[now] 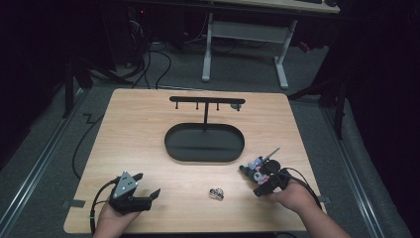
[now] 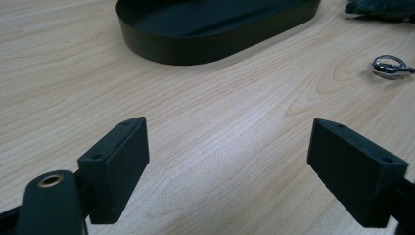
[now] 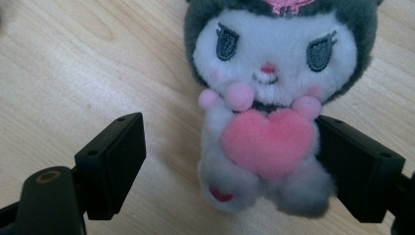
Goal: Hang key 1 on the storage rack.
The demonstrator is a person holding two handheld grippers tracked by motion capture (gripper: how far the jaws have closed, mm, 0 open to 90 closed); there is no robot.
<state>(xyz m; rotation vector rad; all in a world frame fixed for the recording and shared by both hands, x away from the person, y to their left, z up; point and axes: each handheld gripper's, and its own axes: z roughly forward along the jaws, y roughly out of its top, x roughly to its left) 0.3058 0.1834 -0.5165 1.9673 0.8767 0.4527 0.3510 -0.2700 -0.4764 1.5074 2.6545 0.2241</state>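
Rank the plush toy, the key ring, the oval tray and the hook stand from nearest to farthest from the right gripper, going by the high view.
1. Plush toy, at the right gripper, between its open jaws.
2. Key ring, on the table to its left.
3. Oval tray, at the table's middle.
4. Hook stand, rising from the tray's far side.

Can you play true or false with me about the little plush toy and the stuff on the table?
1. The plush toy lies between the right gripper's open fingers. True.
2. The plush toy hugs a blue star. False: it hugs a pink heart.
3. The left gripper is squeezing the metal ring. False: it is open and holds nothing; the ring lies apart on the table.
4. The black oval tray sits in the middle of the table. True.
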